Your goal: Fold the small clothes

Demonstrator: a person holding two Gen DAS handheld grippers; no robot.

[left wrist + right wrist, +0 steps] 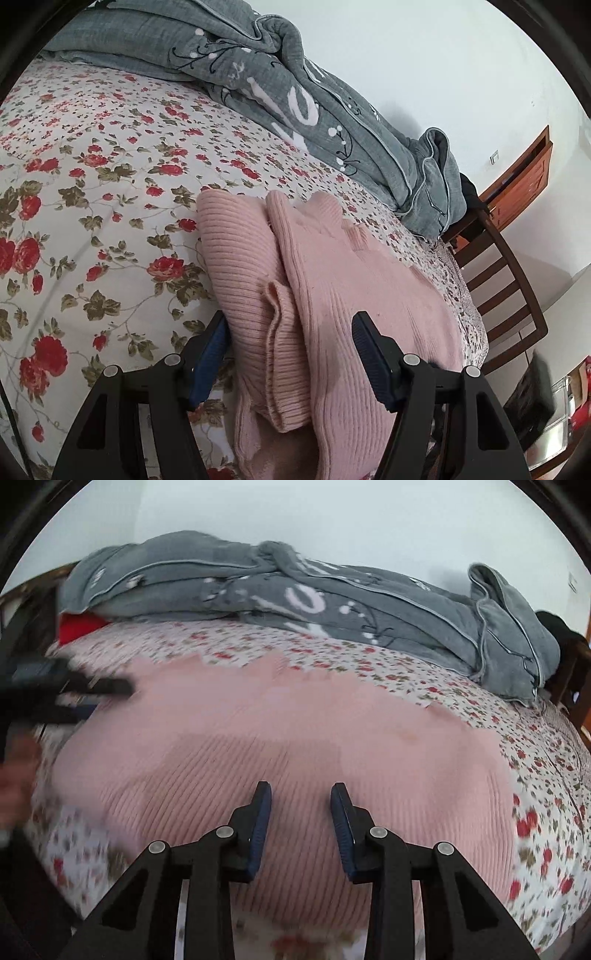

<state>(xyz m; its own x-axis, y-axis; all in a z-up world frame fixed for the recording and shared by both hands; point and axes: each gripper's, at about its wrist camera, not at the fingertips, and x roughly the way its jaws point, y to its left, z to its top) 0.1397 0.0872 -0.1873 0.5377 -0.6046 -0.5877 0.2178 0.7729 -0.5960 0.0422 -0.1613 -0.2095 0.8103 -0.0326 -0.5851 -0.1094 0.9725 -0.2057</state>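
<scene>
A pink ribbed knit sweater [332, 295] lies partly folded on the floral bedsheet [92, 184], a sleeve cuff [280, 317] lying on top. My left gripper [290, 321] is open, its fingers on either side of the folded sleeve and cuff. In the right wrist view the sweater [280, 738] spreads wide across the bed. My right gripper [301, 794] is open and empty just above the sweater's near part. The left gripper [74, 690] shows blurred at the sweater's left edge.
A rumpled grey quilt [295, 92] lies along the far side of the bed against the white wall. A dark wooden chair [506, 288] stands past the bed's end. A red item [79, 626] sits under the quilt's left end.
</scene>
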